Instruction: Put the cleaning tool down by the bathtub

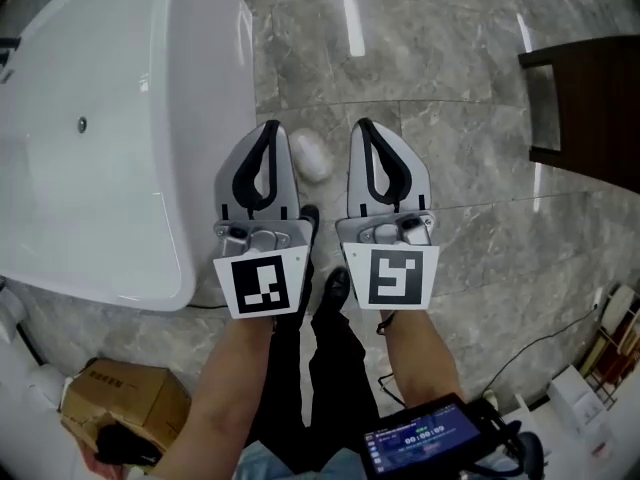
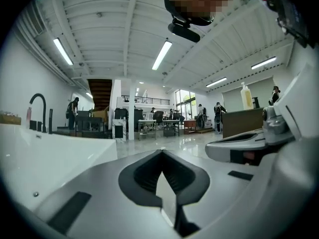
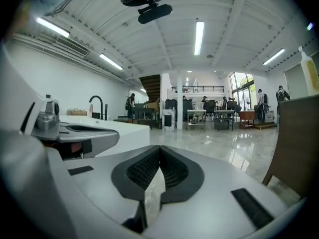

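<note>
A white bathtub (image 1: 100, 138) fills the left of the head view. On the marble floor beside its right wall lies a small white rounded object (image 1: 313, 155), apparently the cleaning tool. My left gripper (image 1: 270, 126) and right gripper (image 1: 362, 124) are held side by side above the floor, tips pointing forward, with the white object just beyond and between them. Both are shut with nothing in them. The left gripper view shows that gripper's jaws (image 2: 161, 152) closed tip to tip, with the tub (image 2: 40, 153) to the left. In the right gripper view that gripper's jaws (image 3: 160, 148) are closed too.
A dark wooden piece of furniture (image 1: 590, 98) stands at the far right. A cardboard box (image 1: 125, 398) sits on the floor at the lower left. Cables and a device with a screen (image 1: 420, 443) lie near my feet. A black tap (image 2: 37, 106) rises from the tub's rim.
</note>
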Tool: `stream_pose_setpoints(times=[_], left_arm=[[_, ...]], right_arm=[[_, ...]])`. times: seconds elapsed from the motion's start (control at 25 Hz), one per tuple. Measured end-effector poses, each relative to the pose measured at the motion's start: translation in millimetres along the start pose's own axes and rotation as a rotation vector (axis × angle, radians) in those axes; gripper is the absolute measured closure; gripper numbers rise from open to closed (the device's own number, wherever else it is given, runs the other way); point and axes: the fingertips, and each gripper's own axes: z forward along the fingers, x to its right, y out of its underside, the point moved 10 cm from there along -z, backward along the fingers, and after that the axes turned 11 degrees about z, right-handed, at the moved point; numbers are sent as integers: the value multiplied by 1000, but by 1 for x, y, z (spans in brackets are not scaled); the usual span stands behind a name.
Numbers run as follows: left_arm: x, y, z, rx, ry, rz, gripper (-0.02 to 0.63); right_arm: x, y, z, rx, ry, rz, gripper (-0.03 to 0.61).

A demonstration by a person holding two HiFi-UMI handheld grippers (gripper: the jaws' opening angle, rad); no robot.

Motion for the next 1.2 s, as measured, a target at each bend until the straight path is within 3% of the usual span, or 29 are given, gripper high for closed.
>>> stream_pose_setpoints(times=[0.28,0.6,0.92,1.2], left_arm=[[-16,-137,-29,137,-14,62,600],[-31,-259,-88,226,-26,115,600],[-37,-350,-164,279,-16,181,600],[-36,-396,-217,319,-59,170,598]], right_arm=[[-19,-141,-42,147,-31,-50,565],[-51,-257,-104,208,-65,-107,565],[-81,-351,-177,291,-53,-165,565],[-110,-386,-233,343,-79,-166,565]])
